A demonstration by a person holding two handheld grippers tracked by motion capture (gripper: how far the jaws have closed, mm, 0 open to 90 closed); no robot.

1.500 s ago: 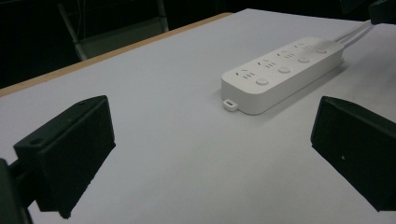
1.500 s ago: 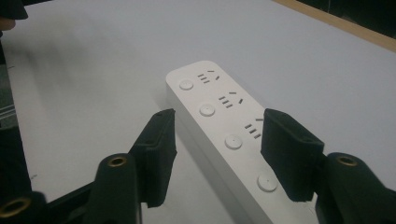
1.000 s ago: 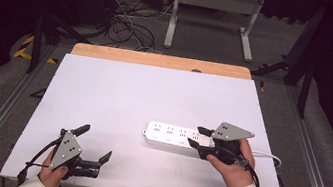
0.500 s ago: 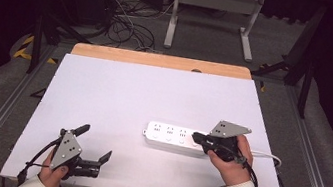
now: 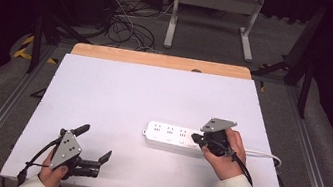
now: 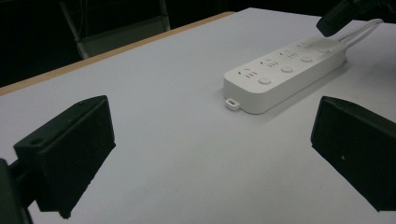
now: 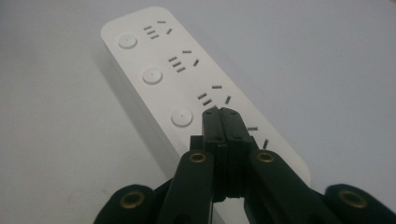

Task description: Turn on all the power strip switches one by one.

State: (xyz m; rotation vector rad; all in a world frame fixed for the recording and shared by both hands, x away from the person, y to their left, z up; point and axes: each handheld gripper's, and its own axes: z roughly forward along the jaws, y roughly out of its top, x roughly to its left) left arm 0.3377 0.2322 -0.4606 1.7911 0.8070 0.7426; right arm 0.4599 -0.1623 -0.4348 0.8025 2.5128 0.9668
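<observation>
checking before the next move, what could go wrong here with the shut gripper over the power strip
1. The right gripper, jaws shut together, hovers over the white power strip near its round switch buttons; pressing down off-centre could miss the button or hit the socket slots.
2. Nothing holds the strip; the left gripper stands open, well away, so a sideways push may slide it across the white table.
3. The strip's white cable runs beside the right hand and could snag.

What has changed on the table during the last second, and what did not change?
The right gripper moved a little toward the far side, over the cable end of the white power strip; its jaws are shut together with nothing between them. Nothing was taken or released. The power strip stayed in place, and the left gripper stayed at the near left, jaws open.
</observation>
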